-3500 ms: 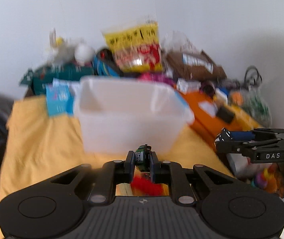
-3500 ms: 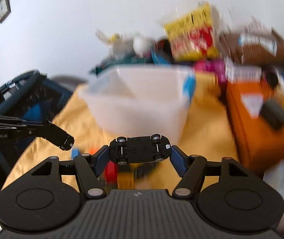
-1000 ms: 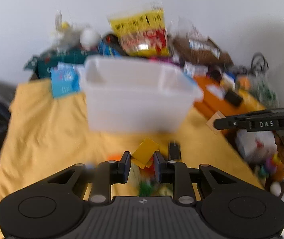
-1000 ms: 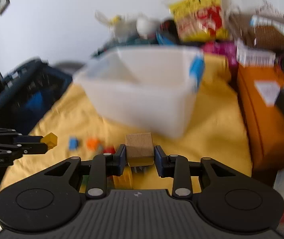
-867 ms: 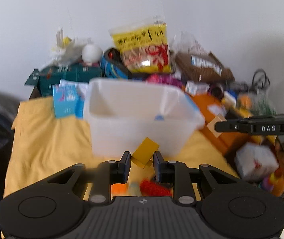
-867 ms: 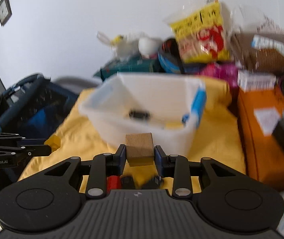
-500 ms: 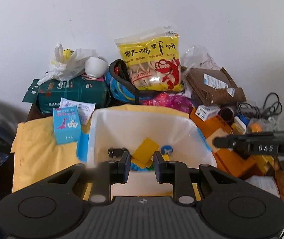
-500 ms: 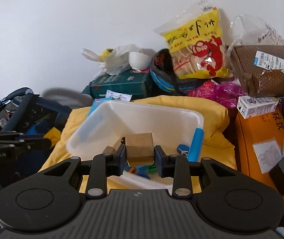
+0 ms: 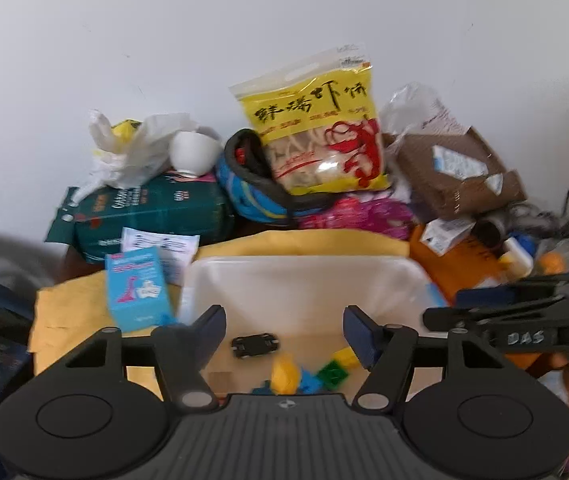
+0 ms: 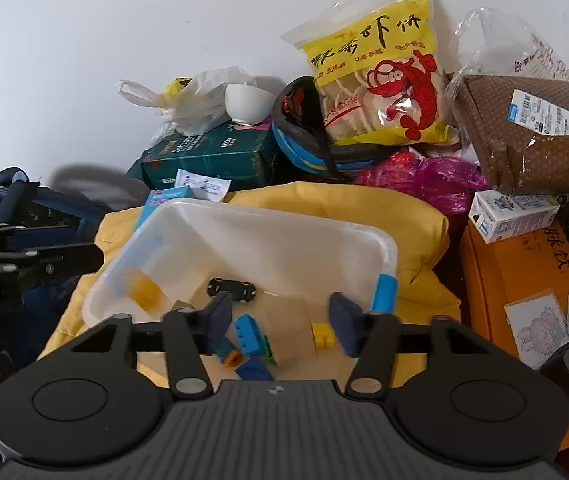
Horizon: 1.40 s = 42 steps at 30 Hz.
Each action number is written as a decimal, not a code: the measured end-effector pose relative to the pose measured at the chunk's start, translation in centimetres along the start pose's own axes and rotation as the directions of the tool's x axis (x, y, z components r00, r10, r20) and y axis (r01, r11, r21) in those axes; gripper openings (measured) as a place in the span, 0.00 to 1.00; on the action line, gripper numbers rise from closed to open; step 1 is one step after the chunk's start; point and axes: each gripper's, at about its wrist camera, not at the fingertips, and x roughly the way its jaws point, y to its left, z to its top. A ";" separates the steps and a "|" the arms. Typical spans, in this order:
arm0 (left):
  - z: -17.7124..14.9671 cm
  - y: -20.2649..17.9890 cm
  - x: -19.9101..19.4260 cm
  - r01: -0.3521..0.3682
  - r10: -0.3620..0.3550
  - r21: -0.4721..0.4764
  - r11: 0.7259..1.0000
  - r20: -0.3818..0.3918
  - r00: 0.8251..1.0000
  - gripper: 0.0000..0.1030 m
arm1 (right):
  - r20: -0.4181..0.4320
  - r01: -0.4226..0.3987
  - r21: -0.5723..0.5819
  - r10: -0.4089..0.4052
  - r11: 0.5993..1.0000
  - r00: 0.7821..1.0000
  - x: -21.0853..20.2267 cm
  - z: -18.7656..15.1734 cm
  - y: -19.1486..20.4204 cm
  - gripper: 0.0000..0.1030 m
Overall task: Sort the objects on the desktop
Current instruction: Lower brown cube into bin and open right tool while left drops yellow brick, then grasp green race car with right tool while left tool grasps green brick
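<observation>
Both the left gripper (image 9: 282, 334) and right gripper (image 10: 280, 320) hover spread and empty over the translucent plastic bin (image 10: 388, 252), where the small, light, rigid toy car (image 10: 231, 289) and building bricks (image 10: 249, 335) lie, best pinched across flat sides

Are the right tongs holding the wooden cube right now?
No, the right tongs are open and empty above the white plastic bin, with only loose toy pieces such as the small black toy car lying below them.
</observation>
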 end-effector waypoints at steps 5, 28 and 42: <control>-4.9 -0.6 -1.8 0.050 -0.051 0.095 0.994 0.007 0.999 0.66 | 0.028 -0.056 -0.038 0.057 0.998 0.998 -2.3 -3.1 0.5 0.56; -23.0 -2.6 0.3 0.142 -0.122 0.079 0.987 -0.217 0.969 0.23 | -0.204 -0.067 -0.155 0.034 0.986 0.978 2.8 -22.0 6.8 0.65; -20.3 0.8 -5.5 0.083 -0.086 -0.031 0.996 -0.099 0.991 0.23 | -0.093 -0.098 -0.106 0.088 0.990 0.992 -2.0 -20.4 5.7 0.65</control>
